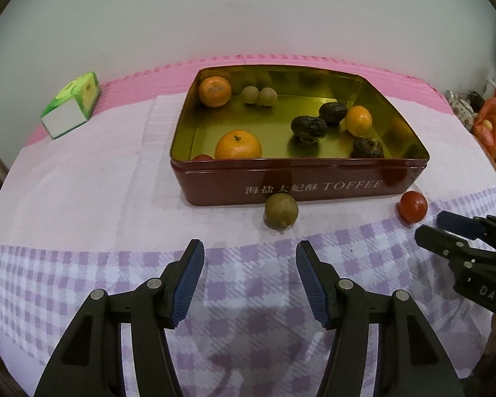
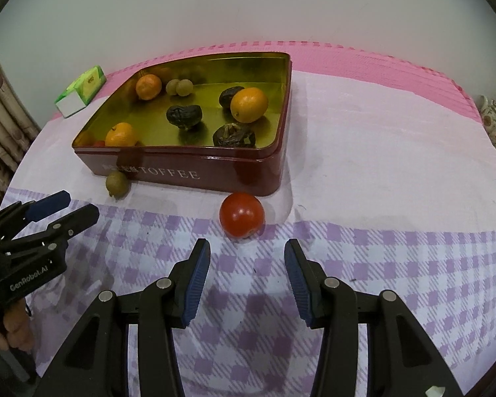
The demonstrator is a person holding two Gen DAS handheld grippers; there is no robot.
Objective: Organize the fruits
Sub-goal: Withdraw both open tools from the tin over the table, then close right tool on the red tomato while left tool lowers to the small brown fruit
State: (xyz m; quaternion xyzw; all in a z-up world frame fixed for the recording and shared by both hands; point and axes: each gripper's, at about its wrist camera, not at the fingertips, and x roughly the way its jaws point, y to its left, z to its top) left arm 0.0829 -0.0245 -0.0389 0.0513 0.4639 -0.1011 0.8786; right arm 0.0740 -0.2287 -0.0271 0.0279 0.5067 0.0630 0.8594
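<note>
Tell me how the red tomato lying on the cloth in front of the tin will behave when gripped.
The red tomato looks round and glossy, so it will probably roll if nudged and may slip between the fingers. Its skin seems thin; a hard squeeze could bruise it. It lies free on the cloth, so nothing should snag.

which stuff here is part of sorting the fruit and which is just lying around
Job: toffee tin holding oranges, dark wrinkled fruits and small green fruits; loose green fruit and red tomato on the cloth.

Lying about: green carton, checked tablecloth.
</note>
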